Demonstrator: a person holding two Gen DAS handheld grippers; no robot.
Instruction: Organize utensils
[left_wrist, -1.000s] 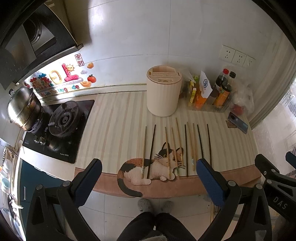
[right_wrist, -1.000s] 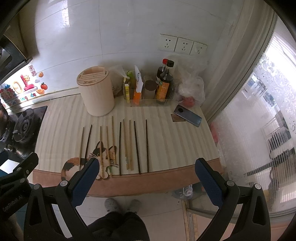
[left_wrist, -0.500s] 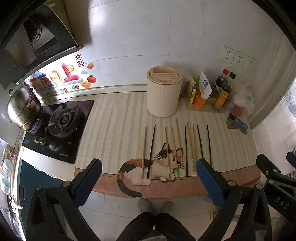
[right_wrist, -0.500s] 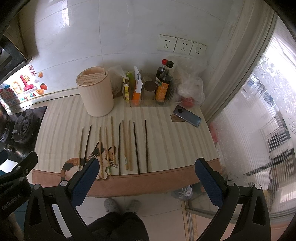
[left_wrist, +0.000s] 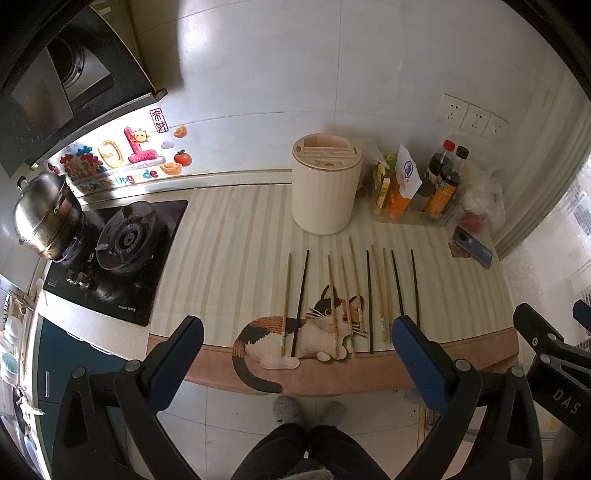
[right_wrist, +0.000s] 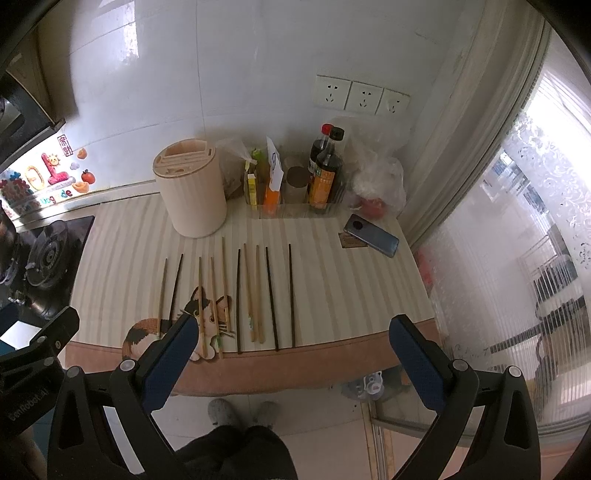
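Observation:
Several chopsticks (left_wrist: 351, 299), some pale wood and some black, lie side by side on a striped counter mat with a cat picture; they also show in the right wrist view (right_wrist: 240, 295). A cream round utensil holder (left_wrist: 325, 184) with slots in its top stands behind them, also in the right wrist view (right_wrist: 190, 192). My left gripper (left_wrist: 295, 358) is open and empty, held high before the counter's front edge. My right gripper (right_wrist: 291, 354) is open and empty, likewise above the front edge.
A gas stove (left_wrist: 118, 243) with a steel pot (left_wrist: 46, 218) is at the left. Sauce bottles and packets (left_wrist: 417, 188) stand in a tray at the back right, with a phone (left_wrist: 472, 251) and a plastic bag beside it. The person's legs and slippers are below.
Both views have shifted only slightly; the chopsticks and holder lie as before. Both grippers stay open and empty.

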